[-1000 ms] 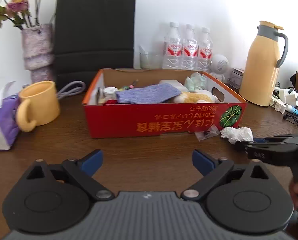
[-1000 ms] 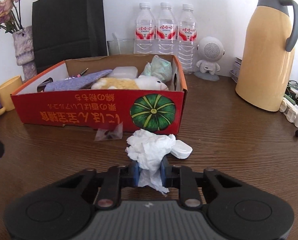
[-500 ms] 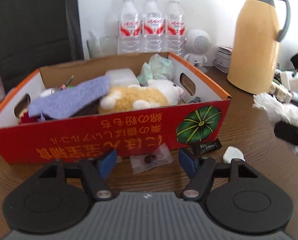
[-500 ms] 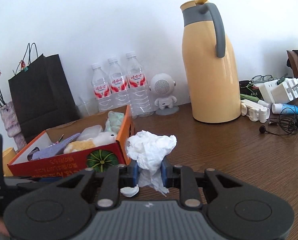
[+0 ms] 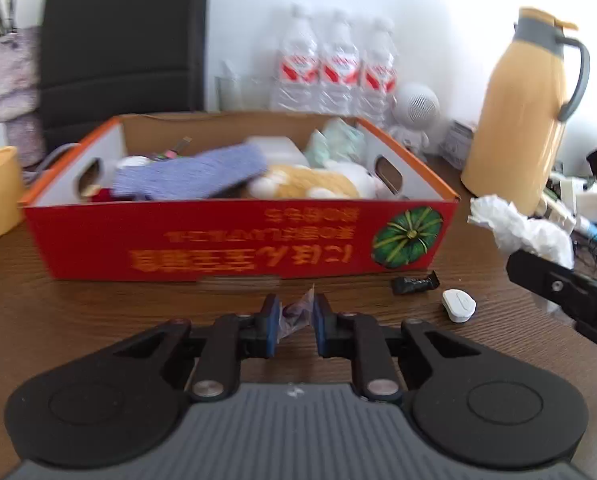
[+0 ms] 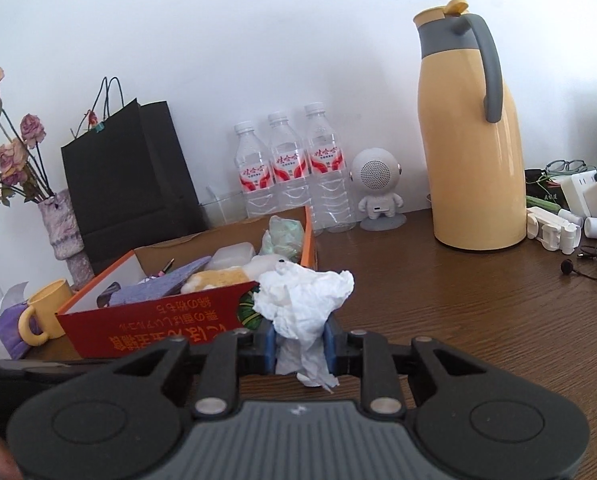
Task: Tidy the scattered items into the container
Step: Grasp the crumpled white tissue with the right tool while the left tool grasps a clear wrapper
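1. Behind everything stood a white wall, with three water bottles (image 5: 334, 72), a black paper bag (image 5: 122, 40) and a yellow thermos jug (image 5: 522, 120) lined up along the back of the brown desk (image 5: 98, 312).
2. From the left wrist view, the red cardboard box (image 5: 238, 240) sat mid-desk, already holding a purple cloth (image 5: 190, 176), a plush toy (image 5: 310, 184) and other bits.
3. The left claw (image 5: 294, 324) was closing just in front of the box, its blue pads at a small clear plastic packet (image 5: 296, 312) on the desk; whether they yet pressed on it was hard to say.
4. Still loose on the desk to the right lay a small black sachet (image 5: 414, 283) and a white oval piece (image 5: 458, 306).
5. From the right wrist view, the right claw (image 6: 300, 346) was nearly closed and clamped on a crumpled white tissue (image 6: 302, 300), held off the desk beside the box's near right corner (image 6: 158, 320).
6. My judgement: most things were in; the tissue and packet were in hand, with the sachet and white piece left.
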`<state>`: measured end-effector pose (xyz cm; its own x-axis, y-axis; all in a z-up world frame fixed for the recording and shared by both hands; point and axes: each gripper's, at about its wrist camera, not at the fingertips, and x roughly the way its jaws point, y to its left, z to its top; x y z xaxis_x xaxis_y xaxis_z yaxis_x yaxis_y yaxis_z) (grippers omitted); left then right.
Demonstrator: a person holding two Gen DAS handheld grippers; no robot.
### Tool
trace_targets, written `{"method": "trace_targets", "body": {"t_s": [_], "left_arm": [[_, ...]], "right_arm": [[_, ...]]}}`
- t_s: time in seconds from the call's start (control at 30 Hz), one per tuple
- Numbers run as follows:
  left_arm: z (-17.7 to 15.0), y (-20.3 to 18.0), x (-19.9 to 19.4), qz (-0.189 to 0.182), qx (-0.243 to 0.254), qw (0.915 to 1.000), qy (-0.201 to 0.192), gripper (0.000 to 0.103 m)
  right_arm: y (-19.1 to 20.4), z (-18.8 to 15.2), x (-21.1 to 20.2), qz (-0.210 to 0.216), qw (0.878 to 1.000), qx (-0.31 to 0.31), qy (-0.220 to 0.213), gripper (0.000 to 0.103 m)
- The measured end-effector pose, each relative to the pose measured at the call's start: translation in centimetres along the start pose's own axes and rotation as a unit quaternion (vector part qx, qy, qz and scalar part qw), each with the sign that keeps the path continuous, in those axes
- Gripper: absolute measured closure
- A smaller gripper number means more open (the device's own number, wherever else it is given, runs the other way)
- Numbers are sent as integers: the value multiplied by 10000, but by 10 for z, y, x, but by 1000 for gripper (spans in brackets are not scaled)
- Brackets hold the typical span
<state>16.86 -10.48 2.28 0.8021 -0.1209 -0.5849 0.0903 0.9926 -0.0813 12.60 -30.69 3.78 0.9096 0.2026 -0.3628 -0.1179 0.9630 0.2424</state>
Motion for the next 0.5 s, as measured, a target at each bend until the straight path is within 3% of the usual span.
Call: {"method": "trace_targets", "body": {"t_s": [0.27,0.5], "left_arm": [[-21,57,-106,560,-117,9948,-846,85],[-45,82,-175,690,-298,9885,-1308,85]], "right_arm": [[48,-12,-7,28,9967,-811,56,81],[121,-25,-68,567,9945,-884,26,81]]}}
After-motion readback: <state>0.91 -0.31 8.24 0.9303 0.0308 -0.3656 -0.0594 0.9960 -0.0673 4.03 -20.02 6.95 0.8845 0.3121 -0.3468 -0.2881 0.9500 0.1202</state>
